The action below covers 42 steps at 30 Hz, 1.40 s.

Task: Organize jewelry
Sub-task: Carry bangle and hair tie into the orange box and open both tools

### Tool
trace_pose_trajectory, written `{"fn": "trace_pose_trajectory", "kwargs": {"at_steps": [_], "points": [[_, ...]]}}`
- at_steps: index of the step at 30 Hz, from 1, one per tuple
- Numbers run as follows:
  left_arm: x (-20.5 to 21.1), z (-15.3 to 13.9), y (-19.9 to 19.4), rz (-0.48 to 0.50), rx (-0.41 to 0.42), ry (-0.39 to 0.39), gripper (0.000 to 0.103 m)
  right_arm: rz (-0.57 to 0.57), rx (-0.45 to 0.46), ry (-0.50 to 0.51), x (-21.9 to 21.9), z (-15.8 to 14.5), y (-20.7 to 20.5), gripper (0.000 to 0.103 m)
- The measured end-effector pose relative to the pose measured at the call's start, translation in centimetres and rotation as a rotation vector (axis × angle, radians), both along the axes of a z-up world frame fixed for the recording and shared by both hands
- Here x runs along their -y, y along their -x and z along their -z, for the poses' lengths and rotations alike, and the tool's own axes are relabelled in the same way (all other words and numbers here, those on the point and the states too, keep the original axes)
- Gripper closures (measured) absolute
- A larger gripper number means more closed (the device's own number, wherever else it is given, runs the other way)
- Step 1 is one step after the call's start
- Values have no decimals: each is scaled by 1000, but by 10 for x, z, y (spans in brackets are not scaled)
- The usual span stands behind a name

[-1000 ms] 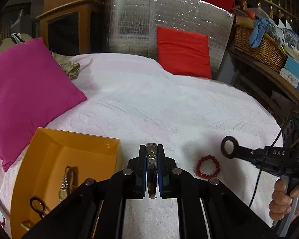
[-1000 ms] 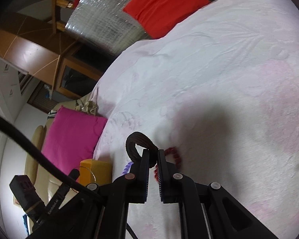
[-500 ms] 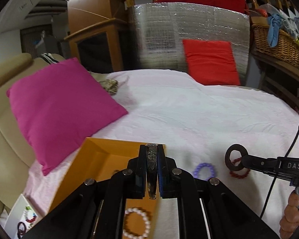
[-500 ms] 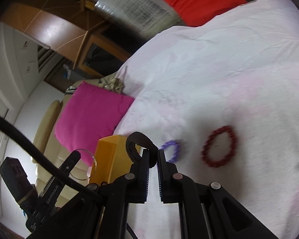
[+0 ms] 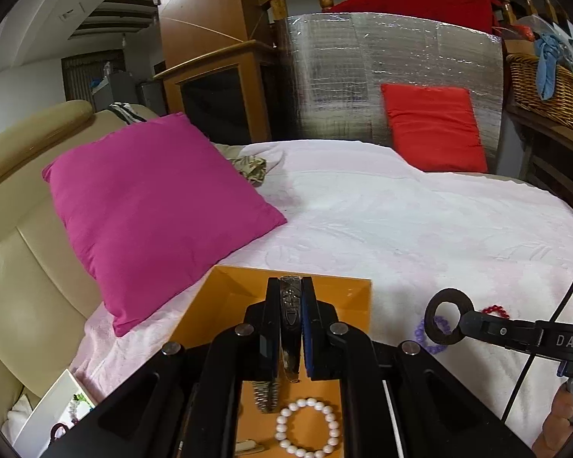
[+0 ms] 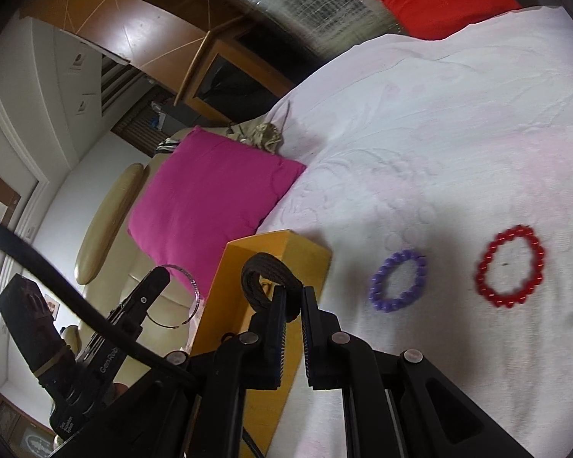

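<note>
My left gripper [image 5: 291,290] is shut on a silver bangle [image 5: 290,316] and holds it over the orange tray [image 5: 225,305]. In the tray lie a white bead bracelet [image 5: 308,426] and a metal watch band [image 5: 265,397]. My right gripper [image 6: 292,294] is shut on a dark brown ring bracelet [image 6: 267,271] beside the tray's corner [image 6: 301,252]. A purple bead bracelet [image 6: 398,280] and a red bead bracelet [image 6: 510,267] lie on the white bedspread to the right. The right gripper [image 5: 462,318] also shows in the left wrist view.
A magenta pillow [image 5: 152,206] lies left of the tray, against a beige sofa [image 5: 23,259]. A red cushion [image 5: 433,126] leans on a silver panel at the back. A wicker basket [image 5: 546,87] stands at the far right. A white box [image 5: 53,416] sits low left.
Both grippers have moved left with their bracelets; the left one now hangs over the tray, and the right one has come beside the tray, leaving the purple and red bracelets to its right.
</note>
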<state>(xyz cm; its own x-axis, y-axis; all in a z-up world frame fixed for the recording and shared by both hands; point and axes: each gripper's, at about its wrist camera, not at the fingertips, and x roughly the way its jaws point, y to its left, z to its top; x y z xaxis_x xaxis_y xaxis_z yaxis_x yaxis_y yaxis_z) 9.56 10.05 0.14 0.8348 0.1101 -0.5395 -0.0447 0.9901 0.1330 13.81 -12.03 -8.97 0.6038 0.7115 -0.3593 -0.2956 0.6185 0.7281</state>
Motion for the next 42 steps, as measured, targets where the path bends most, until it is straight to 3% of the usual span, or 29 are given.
{"fn": "trace_pose_trajectory", "kwargs": {"at_steps": [17,35,42], "points": [[-33,8,0,-74,-2,-42,93,-56,29,-55,-44,-6,-2,94],[-55,23,-11,-143,-43,-63,93,-71,24,-38,-63,-2,-11,94],[-63,31,-16,-172,-66,-78,93,-85,38,19,-81,-2,-13,94]]}}
